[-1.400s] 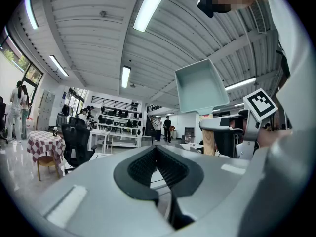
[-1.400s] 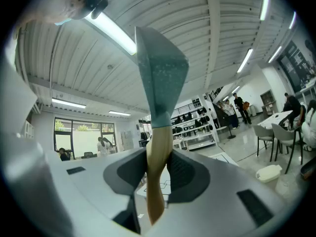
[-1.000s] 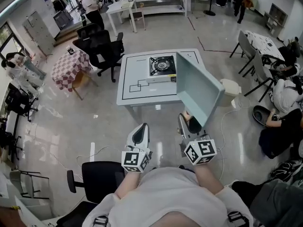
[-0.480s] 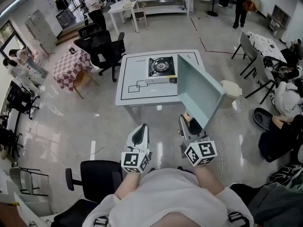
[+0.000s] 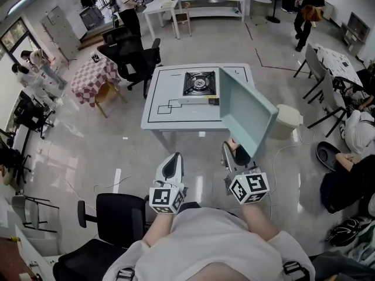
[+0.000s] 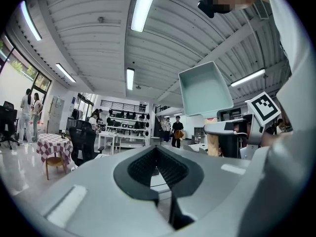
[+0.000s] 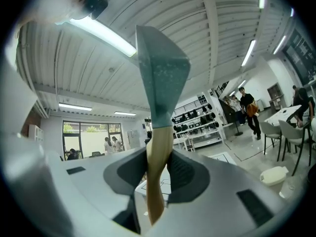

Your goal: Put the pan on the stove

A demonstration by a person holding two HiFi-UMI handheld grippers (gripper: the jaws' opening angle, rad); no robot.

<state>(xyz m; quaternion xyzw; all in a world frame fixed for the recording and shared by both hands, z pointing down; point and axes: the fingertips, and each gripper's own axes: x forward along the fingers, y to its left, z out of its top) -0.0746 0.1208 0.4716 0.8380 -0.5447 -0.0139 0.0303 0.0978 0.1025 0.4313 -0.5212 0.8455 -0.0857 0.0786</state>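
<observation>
Glossy workshop floor surrounds a white table (image 5: pixel 161 92) carrying the stove (image 5: pixel 200 82). Short of the table, the left gripper (image 5: pixel 171 167) hovers with its jaws clenched together on nothing. The right gripper (image 5: pixel 232 154) clamps the wooden handle (image 7: pixel 155 167) of the teal pan (image 5: pixel 246 113), which is raised and tilted, off the stove.

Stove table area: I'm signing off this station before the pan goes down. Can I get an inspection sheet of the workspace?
Surface: white table with drawn black outlines.
Job's things: stove on the table; teal pan raised and tilted at the table's right edge, not on the stove.
Clutter: nothing seen on the table.
Grippers: left tongs shut, empty; right tongs shut on the pan's wooden handle.
Cables: thin cable on the floor right of the table.
Surroundings: black chair, checkered table, people standing.
</observation>
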